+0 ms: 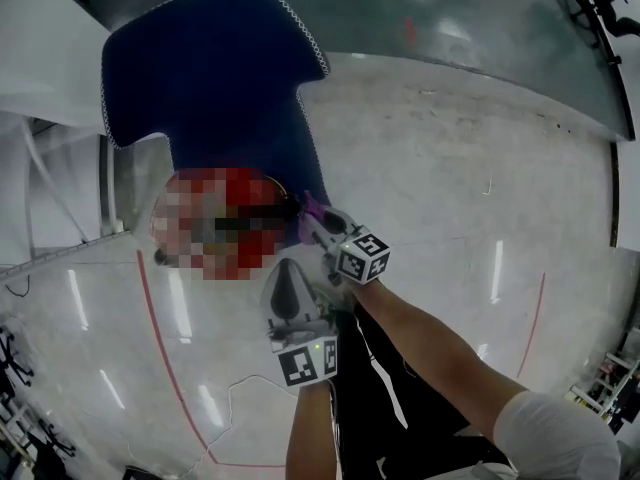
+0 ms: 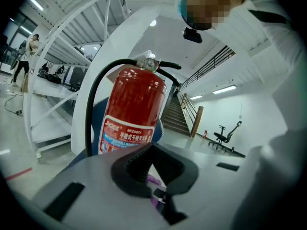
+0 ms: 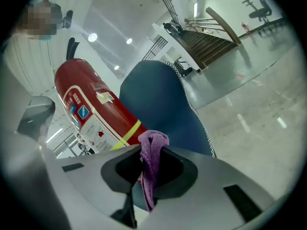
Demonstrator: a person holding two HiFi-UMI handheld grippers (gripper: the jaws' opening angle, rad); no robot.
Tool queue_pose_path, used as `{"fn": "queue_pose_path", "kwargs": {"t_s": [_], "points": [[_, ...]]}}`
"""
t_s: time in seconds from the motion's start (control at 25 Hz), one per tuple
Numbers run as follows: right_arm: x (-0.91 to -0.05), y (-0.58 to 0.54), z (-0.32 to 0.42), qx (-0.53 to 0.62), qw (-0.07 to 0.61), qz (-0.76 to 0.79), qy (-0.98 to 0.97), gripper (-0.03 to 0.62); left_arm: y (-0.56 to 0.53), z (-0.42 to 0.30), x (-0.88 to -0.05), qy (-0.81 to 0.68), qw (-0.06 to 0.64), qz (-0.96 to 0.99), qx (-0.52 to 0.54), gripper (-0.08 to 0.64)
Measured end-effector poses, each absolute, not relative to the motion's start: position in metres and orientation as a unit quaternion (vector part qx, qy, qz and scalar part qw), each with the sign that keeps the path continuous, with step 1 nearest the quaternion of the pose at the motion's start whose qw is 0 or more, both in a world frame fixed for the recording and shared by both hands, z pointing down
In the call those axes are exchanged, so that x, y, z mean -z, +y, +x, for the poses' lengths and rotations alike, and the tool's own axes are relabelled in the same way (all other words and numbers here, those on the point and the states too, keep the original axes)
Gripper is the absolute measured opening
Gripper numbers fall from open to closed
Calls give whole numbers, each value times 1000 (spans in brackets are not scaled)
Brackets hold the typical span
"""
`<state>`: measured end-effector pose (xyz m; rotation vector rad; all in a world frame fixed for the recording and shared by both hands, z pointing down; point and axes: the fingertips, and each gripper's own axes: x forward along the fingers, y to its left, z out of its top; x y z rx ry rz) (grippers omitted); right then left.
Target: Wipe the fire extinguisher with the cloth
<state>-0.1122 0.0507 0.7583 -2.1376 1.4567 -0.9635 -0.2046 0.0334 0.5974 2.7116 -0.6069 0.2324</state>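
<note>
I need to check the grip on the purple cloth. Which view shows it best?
The right gripper view: the purple cloth hangs pinched between the right gripper's jaws, folds and weave plain. The head view shows only a small purple tuft at that gripper's tip; the left gripper view shows just purple scraps that may be it.

The bottom of the extinguisher [image 2: 132, 99] is blocked by the left gripper [image 2: 160, 195], and from overhead its top is mostly lost under mosaic. The small print on the label [image 2: 125, 135] can't be made out. The tail of the cloth [image 3: 152, 152] is swallowed by the right gripper [image 3: 146, 188], and the chair [image 3: 158, 95] base is covered too.
</note>
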Motion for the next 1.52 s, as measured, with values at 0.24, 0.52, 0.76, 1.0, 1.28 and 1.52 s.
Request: {"fn": "queue_pose_path", "kwargs": {"t_s": [0.24, 0.52, 0.76, 1.0, 1.28, 1.52], "points": [[-784, 41, -111, 360, 218, -762, 492, 66, 27, -205, -618, -218, 183, 955, -84, 5], [-776, 34, -118, 363, 245, -751, 494, 66, 17, -212, -622, -226, 175, 954, -89, 5], [-725, 36, -126, 345, 283, -740, 503, 66, 8, -220, -610, -245, 175, 950, -84, 5], [-660, 36, -128, 322, 301, -734, 516, 66, 3, -226, -577, -256, 171, 949, -76, 5], [-590, 37, -132, 300, 294, -731, 538, 66, -9, -230, -520, -255, 158, 952, -62, 5], [-530, 42, -137, 281, 297, -726, 553, 66, -5, -235, -478, -257, 152, 952, -60, 5]]}}
